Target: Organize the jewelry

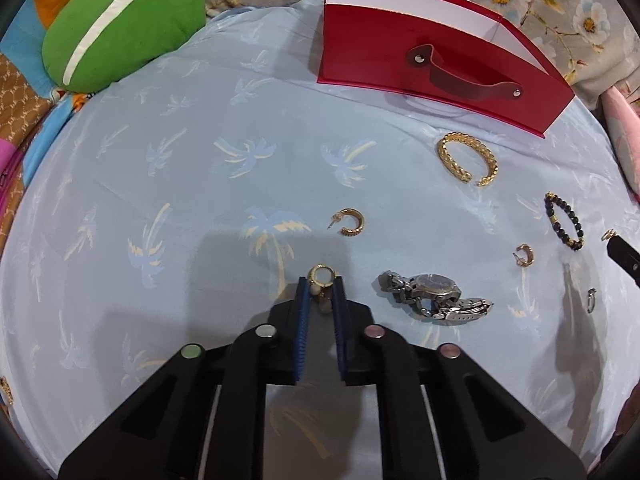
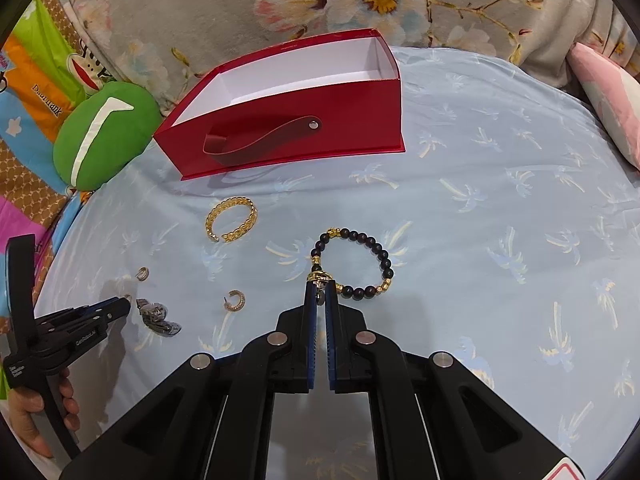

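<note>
Between the blue pads of the left gripper (image 1: 321,285) sits a gold ring (image 1: 320,275), clamped only at its lower edge; the right gripper (image 2: 320,287) is clenched on a small gold earring (image 2: 319,279) just beside the beaded bracelet (image 2: 356,262). Both holds look shallow, so either piece may slip on the way to the red box (image 2: 304,120). Most of each held piece is hidden by the pads.

This is a home bedroom. The jewelry lies on a bed (image 2: 480,152) spread with a pale blue palm-print sheet, with a floral blanket (image 2: 280,0) bunched behind it, a green plush cushion (image 1: 120,24) and a pink pillow (image 2: 608,92) at the edges, and a bright cartoon-print quilt (image 2: 36,92) alongside.
</note>
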A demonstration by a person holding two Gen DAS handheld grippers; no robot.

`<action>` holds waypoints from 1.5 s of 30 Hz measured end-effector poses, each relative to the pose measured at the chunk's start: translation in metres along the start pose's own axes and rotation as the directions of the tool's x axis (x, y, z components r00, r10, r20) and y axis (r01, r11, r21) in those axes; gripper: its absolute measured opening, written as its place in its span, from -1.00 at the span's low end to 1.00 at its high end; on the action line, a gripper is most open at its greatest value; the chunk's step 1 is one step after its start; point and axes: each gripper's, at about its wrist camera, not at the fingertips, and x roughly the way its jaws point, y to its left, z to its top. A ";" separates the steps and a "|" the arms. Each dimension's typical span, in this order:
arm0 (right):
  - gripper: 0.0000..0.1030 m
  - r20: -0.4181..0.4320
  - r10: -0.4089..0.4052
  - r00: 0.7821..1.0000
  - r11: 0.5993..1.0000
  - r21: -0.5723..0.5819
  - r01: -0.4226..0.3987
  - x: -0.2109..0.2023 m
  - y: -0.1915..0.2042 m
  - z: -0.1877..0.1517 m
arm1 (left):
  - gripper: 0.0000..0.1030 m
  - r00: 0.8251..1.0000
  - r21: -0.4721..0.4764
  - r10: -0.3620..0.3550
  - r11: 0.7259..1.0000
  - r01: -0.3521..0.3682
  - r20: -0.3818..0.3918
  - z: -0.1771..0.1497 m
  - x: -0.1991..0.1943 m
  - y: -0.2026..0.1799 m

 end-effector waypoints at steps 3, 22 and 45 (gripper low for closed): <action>-0.93 0.006 0.003 1.000 1.000 -0.002 -0.003 -0.002 0.001 0.001 | -0.91 0.999 -0.030 -0.037 0.999 0.036 -0.011 0.000 -0.003 0.004; -0.93 0.163 0.082 0.983 0.995 -0.062 -0.072 -0.063 0.024 0.039 | -0.91 0.975 0.002 -0.111 0.994 0.113 0.194 0.046 -0.091 -0.017; -0.93 0.313 0.100 0.945 0.992 -0.106 -0.070 -0.050 0.029 0.146 | -0.91 0.918 0.066 -0.121 0.992 0.104 0.378 0.165 -0.105 -0.057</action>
